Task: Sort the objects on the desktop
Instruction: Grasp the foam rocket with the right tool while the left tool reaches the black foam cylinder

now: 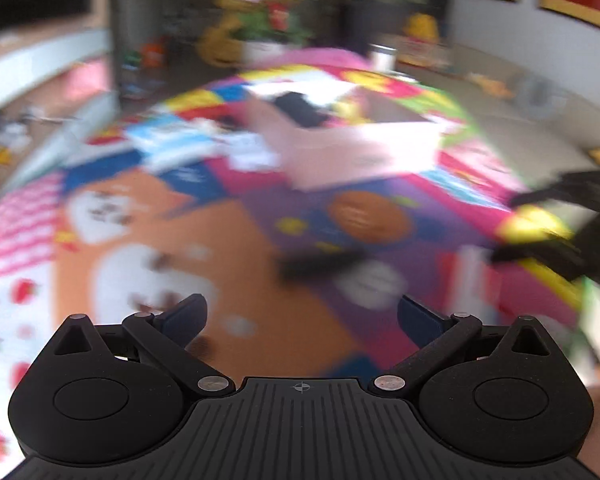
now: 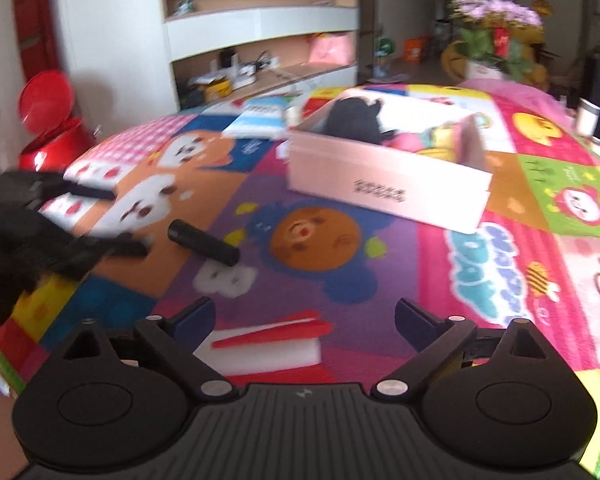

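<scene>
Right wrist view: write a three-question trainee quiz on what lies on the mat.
1. True or false: the black cylinder lies inside the cardboard box.
2. What lies nearest the right tool? A) the red and white block B) the blue and white pack C) the box
3. Fill in: both tools, the left tool included, stand ____ with nothing between their fingers.

Key: 1 false, it lies on the mat outside the box; 2 A; 3 open.
</scene>
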`<state>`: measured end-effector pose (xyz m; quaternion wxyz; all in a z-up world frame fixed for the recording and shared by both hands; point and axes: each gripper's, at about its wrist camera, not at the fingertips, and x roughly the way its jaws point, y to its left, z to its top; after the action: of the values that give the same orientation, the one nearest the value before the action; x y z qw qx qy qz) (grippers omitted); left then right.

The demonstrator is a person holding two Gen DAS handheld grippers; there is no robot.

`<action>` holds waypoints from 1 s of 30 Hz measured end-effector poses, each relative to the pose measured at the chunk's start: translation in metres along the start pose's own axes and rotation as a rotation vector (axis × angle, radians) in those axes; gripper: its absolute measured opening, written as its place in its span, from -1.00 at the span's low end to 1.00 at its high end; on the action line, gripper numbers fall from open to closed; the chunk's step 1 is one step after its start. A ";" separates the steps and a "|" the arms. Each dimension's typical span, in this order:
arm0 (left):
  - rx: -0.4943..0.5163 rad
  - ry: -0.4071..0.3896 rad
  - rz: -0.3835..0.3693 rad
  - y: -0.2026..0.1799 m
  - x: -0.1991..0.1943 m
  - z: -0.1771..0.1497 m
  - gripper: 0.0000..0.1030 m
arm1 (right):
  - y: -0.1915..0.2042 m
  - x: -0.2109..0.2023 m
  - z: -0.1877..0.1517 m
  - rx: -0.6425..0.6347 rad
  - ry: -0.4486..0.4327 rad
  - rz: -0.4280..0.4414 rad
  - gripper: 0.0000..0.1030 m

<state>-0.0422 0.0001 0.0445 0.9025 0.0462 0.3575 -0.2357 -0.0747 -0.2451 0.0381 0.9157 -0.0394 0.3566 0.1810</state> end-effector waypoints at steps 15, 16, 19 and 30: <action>0.306 0.118 -0.049 -0.089 0.035 -0.008 -0.37 | -0.033 -0.027 -0.008 0.153 -0.139 -0.193 0.99; 0.298 0.101 -0.032 -0.089 0.040 0.000 -0.37 | -0.035 -0.028 -0.008 0.155 -0.146 -0.207 0.99; 0.190 0.062 -0.012 -0.089 0.060 0.023 -0.37 | -0.040 -0.028 -0.007 0.175 -0.170 -0.244 1.00; 0.059 -0.127 0.002 -0.066 0.073 0.049 0.85 | -0.049 -0.002 -0.006 0.200 -0.170 -0.334 1.00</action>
<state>0.0043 -0.0987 0.0379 0.9219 0.0582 0.2923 -0.2477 -0.0621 -0.2930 0.0323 0.9592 0.0087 0.2826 -0.0069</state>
